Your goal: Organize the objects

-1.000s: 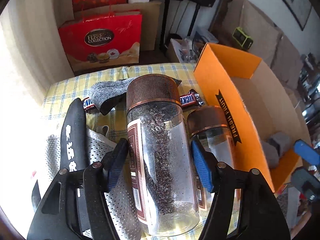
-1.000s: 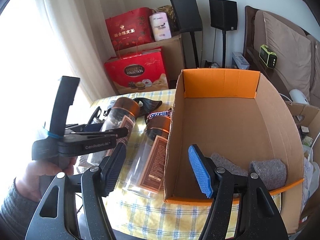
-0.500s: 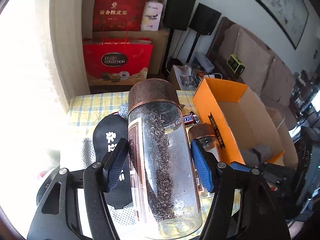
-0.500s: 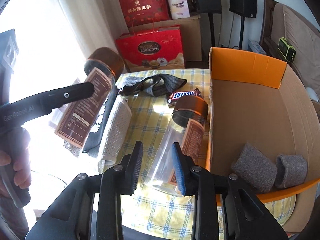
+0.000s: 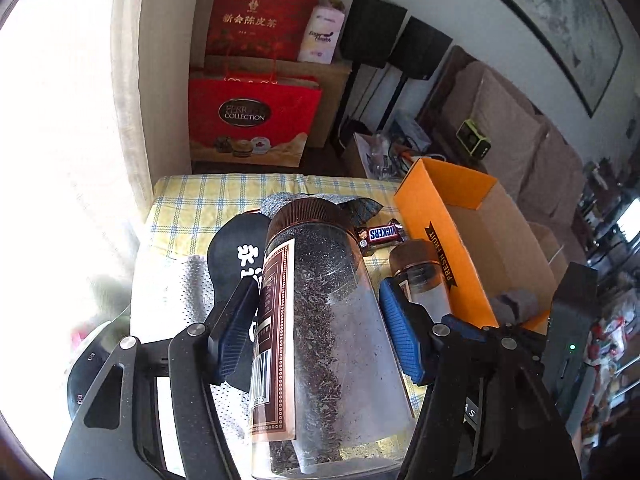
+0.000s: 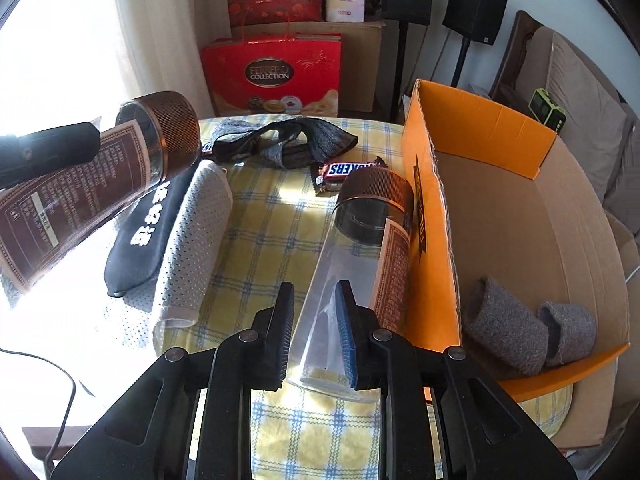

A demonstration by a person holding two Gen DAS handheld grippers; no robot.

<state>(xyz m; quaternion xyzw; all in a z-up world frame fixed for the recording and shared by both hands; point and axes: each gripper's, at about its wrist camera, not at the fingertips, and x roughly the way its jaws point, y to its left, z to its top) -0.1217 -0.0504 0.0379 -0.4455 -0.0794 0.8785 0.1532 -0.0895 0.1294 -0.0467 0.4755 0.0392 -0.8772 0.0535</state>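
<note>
The left claw grips a tea jar around its slick, stiff clear wall, held off the surface. The right claw, jaws just narrowed and gripping nothing, hovers over a nearly empty, light jar lying beside the box; grip mid-body.

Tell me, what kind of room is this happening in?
Most likely a home living room: a cushioned sofa along the wall, two black speakers on stands, red gift bags on the floor, and a table with a yellow checked tablecloth.
</note>
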